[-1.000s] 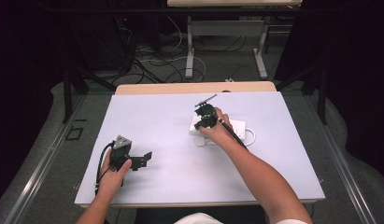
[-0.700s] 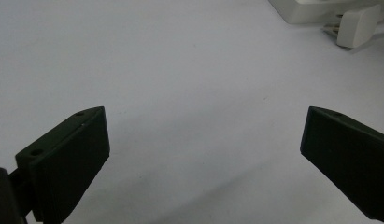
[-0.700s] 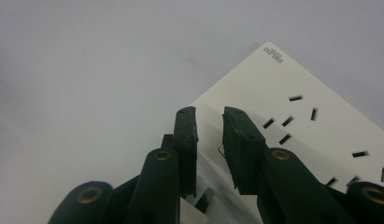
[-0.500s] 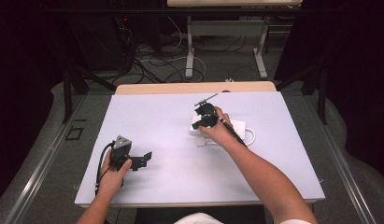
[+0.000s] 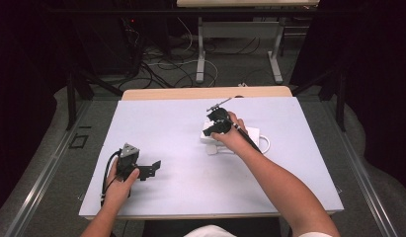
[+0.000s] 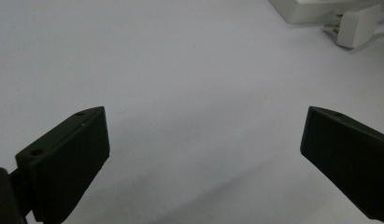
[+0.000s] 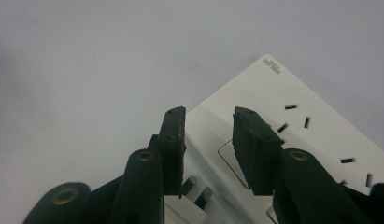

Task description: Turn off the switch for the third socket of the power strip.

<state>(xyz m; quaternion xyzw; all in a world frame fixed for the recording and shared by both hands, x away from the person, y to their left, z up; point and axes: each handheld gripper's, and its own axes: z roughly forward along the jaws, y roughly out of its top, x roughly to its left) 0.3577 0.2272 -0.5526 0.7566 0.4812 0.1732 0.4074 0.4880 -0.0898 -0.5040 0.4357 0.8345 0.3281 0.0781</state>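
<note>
Since a second ago: we see little change; our right hand sits a touch nearer the table's middle over the white strip, and our left hand has stayed put near the front-left corner
Left hand point(image 5: 122, 182): nearest to us, it comes in over the table's front edge and grasps the left gripper point(image 5: 150, 169), which rests close to the front-left corner with a grey three-cornered plate on top and a black cable looping back along the wrist
Left gripper jaws: in the left gripper view we see them spread wide apart, nothing between them, only bare white table point(image 6: 180, 84) beneath
Right forearm: it reaches from the front edge diagonally toward the table's middle
Right hand point(image 5: 233, 138): it holds the right gripper point(image 7: 208, 140) just right of the table's centre, directly over the power strip
Right gripper jaws: we see them drawn close with a narrow gap left; they grip nothing, and whether they touch the strip we cannot tell
White plug point(image 6: 358, 25): it lies on the table at the strip's near side, prongs showing; in the right gripper view we glimpse it low between the jaws
Power strip point(image 7: 297, 107): a white strip with slotted sockets, lying flat right of centre, its white cord curling toward the right edge
Far edge: a bare wooden band of table point(image 5: 200, 93) beyond the white sheet
</note>
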